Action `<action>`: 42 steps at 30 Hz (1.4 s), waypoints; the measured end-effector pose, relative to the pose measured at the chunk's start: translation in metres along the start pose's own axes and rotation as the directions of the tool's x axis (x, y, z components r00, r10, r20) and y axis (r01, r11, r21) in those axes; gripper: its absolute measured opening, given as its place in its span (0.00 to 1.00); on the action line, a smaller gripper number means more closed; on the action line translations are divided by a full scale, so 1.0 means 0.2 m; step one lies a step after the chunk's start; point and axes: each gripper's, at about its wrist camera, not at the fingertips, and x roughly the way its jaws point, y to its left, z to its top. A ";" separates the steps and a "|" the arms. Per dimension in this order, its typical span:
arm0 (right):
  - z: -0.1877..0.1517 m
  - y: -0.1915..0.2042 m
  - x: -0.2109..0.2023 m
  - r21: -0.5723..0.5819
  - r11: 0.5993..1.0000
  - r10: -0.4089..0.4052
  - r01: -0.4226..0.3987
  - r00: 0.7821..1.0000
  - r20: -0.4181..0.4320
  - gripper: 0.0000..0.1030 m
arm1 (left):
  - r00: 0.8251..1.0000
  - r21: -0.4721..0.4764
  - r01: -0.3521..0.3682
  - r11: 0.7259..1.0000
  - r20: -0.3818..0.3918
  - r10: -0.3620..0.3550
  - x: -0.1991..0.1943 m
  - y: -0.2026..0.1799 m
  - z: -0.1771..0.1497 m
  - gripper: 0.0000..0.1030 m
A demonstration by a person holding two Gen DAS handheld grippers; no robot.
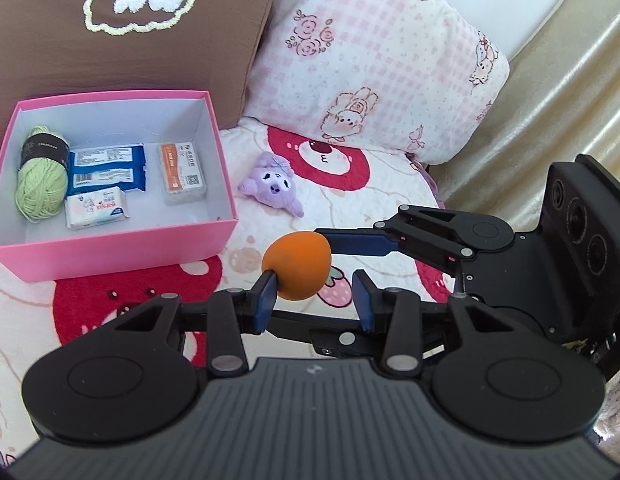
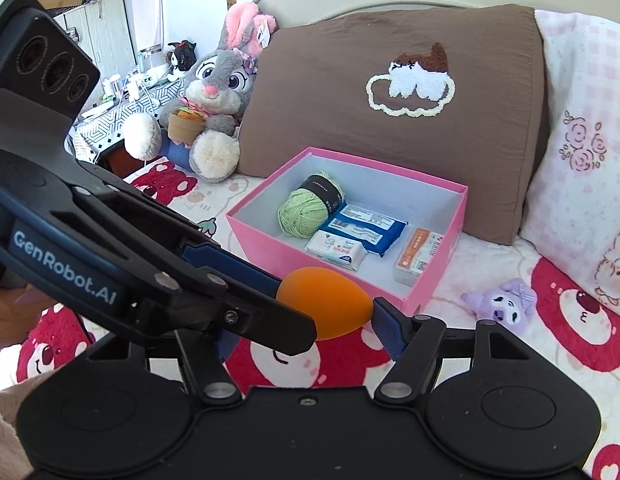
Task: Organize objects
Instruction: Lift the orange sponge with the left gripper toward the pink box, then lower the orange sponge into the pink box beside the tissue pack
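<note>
An orange egg-shaped sponge (image 1: 298,266) (image 2: 330,300) hangs above the bedspread, just right of the pink box (image 1: 110,246). My left gripper (image 1: 315,300) has its jaws apart: the left pad touches the sponge and a gap shows at the right pad. My right gripper (image 2: 306,328) crosses in from the right with wide jaws. Its right finger (image 2: 386,330) presses the sponge's narrow end, and its left finger is hidden behind the left gripper. The box holds green yarn (image 1: 40,172), blue packs (image 1: 106,170), a white pack (image 1: 96,212) and an orange-labelled case (image 1: 182,172).
A small purple plush (image 1: 272,182) lies on the bear-print bedspread right of the box. Behind the box stand a brown pillow (image 2: 390,120) and a pink checked pillow (image 1: 370,52). A grey rabbit plush (image 2: 214,92) sits far left.
</note>
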 end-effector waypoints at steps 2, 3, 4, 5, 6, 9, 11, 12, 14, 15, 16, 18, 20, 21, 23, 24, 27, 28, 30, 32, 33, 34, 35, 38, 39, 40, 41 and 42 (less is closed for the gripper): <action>0.03 -0.01 0.03 0.011 1.000 0.012 -0.012 1.000 -0.002 0.71 | 1.000 -0.002 -0.015 1.000 0.000 0.015 -0.01 0.02 0.02 0.38; 0.04 -0.01 0.05 0.015 1.000 0.014 -0.014 1.000 -0.002 0.71 | 1.000 -0.002 -0.019 1.000 0.002 0.019 -0.01 0.03 0.03 0.38; 0.05 -0.01 0.07 0.018 1.000 0.015 -0.014 1.000 -0.001 0.70 | 1.000 -0.005 -0.025 1.000 0.002 0.025 -0.01 0.04 0.04 0.38; 0.06 -0.02 0.08 0.020 1.000 0.015 -0.015 1.000 0.001 0.69 | 0.999 -0.013 -0.032 0.999 0.003 0.032 -0.01 0.06 0.06 0.38; 0.07 -0.02 0.10 0.022 1.000 0.015 -0.015 1.000 0.003 0.69 | 0.999 -0.019 -0.038 0.999 0.003 0.038 -0.01 0.07 0.07 0.38; 0.10 -0.04 0.16 0.033 0.999 0.015 -0.015 1.000 0.007 0.66 | 0.998 -0.036 -0.066 0.997 0.005 0.066 0.01 0.13 0.11 0.38; 0.13 -0.05 0.21 0.040 0.999 0.013 -0.014 1.000 0.001 0.61 | 0.996 -0.050 -0.086 0.995 0.006 0.086 0.03 0.18 0.14 0.38; 0.14 -0.06 0.24 0.045 0.999 0.014 -0.013 1.000 -0.004 0.60 | 0.996 -0.056 -0.093 0.994 0.004 0.093 0.04 0.20 0.16 0.38; 0.17 -0.09 0.29 0.051 0.999 0.015 -0.014 1.000 -0.012 0.55 | 0.994 -0.075 -0.110 0.991 0.009 0.111 0.07 0.25 0.18 0.38; 0.19 -0.10 0.31 0.052 0.999 0.016 -0.015 1.000 -0.017 0.55 | 0.993 -0.082 -0.116 0.990 0.009 0.117 0.08 0.28 0.20 0.38; 0.21 -0.11 0.34 0.051 0.999 0.016 -0.015 1.000 -0.021 0.54 | 0.993 -0.089 -0.118 0.989 0.011 0.120 0.09 0.30 0.22 0.38; 0.24 -0.13 0.39 0.045 0.999 0.015 -0.013 0.999 -0.029 0.53 | 0.993 -0.110 -0.119 0.987 0.011 0.121 0.12 0.35 0.26 0.38; 0.28 -0.15 0.45 0.038 0.999 0.012 -0.011 0.999 -0.040 0.53 | 0.992 -0.126 -0.121 0.985 0.013 0.123 0.15 0.41 0.29 0.38; 0.30 -0.16 0.48 0.035 0.999 0.011 -0.010 0.999 -0.047 0.53 | 0.992 -0.132 -0.123 0.984 0.014 0.126 0.17 0.43 0.31 0.38; 0.33 -0.19 0.55 0.035 0.999 0.009 -0.006 0.998 -0.068 0.53 | 0.991 -0.147 -0.129 0.981 0.012 0.132 0.21 0.48 0.34 0.38; 0.35 -0.20 0.59 0.039 0.999 0.009 -0.006 0.997 -0.078 0.53 | 0.990 -0.156 -0.135 0.978 0.012 0.138 0.24 0.52 0.35 0.38; 0.37 -0.22 0.71 0.021 1.000 -0.004 0.007 0.993 -0.119 0.53 | 0.989 -0.193 -0.144 0.971 -0.009 0.145 0.32 0.62 0.38 0.38; 0.38 -0.22 0.76 0.011 1.000 -0.013 0.015 0.991 -0.130 0.53 | 0.990 -0.209 -0.143 0.967 -0.016 0.143 0.35 0.65 0.39 0.38; 0.39 -0.23 0.84 -0.010 1.000 -0.027 0.026 0.987 -0.159 0.53 | 0.990 -0.237 -0.142 0.961 -0.033 0.138 0.41 0.73 0.40 0.38; 0.39 -0.25 0.92 -0.014 0.999 -0.035 0.033 0.979 -0.201 0.53 | 0.991 -0.279 -0.135 0.951 -0.054 0.125 0.47 0.80 0.40 0.38; 0.39 -0.26 0.96 -0.012 0.999 -0.037 0.035 0.974 -0.222 0.53 | 0.991 -0.298 -0.133 0.945 -0.064 0.119 0.51 0.84 0.40 0.38; 0.40 -0.28 0.99 -0.009 0.999 -0.040 0.039 0.970 -0.238 0.53 | 0.991 -0.318 -0.128 0.940 -0.068 0.112 0.53 0.87 0.40 0.38; 0.40 -0.29 1.02 -0.009 0.999 -0.041 0.040 0.966 -0.256 0.53 | 0.992 -0.329 -0.125 0.936 -0.071 0.107 0.56 0.90 0.40 0.38; 0.40 -0.32 1.11 -0.011 0.999 -0.048 0.047 0.954 -0.296 0.53 | 0.992 -0.368 -0.121 0.922 -0.080 0.098 0.63 0.98 0.39 0.38; 0.40 -0.32 1.12 -0.011 0.998 -0.055 0.054 0.952 -0.301 0.53 | 0.992 -0.377 -0.119 0.918 -0.083 0.095 0.65 1.00 0.38 0.38; 0.39 -0.32 1.14 -0.016 0.998 -0.063 0.061 0.950 -0.306 0.53 | 0.993 -0.388 -0.114 0.915 -0.078 0.091 0.66 1.01 0.38 0.38; 0.39 -0.32 1.16 -0.025 0.998 -0.070 0.065 0.948 -0.310 0.53 | 0.993 -0.398 -0.109 0.911 -0.077 0.085 0.68 1.03 0.38 0.38; 0.39 -0.32 1.17 -0.030 0.997 -0.073 0.067 0.946 -0.315 0.53 | 0.994 -0.404 -0.105 0.909 -0.077 0.080 0.69 1.04 0.37 0.38</action>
